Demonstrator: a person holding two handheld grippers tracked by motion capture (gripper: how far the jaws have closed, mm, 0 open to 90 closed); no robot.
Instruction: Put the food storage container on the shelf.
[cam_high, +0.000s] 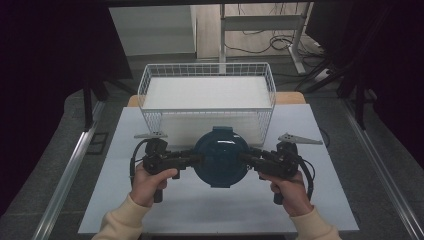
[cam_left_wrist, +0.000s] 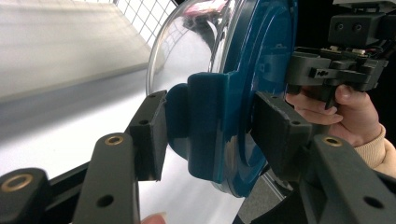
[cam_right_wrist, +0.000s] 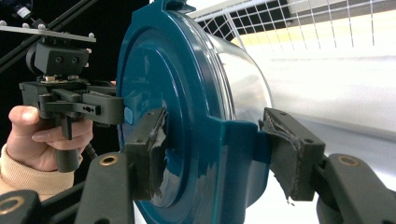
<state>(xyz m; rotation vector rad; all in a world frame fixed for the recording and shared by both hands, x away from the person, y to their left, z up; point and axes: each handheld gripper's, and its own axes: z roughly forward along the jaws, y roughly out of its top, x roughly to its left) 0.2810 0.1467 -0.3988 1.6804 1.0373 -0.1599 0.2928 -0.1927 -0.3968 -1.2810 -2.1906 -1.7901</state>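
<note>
We hold the round container with a dark teal plastic lid at centre frame, left gripper and right gripper each clamped on a side latch. Lifted; placing it in the white wire basket behind likely remains.

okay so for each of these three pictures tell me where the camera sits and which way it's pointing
High view: above the person's side, facing forward and down on the table, wire basket and blue-lidded container; both forearms, left gripper, right gripper.
Left gripper view: rides the left gripper, facing across the container at the other hand.
Right gripper view: rides the right gripper, facing back at the left hand.
Shared: container, clamped at opposite latch tabs.
</note>
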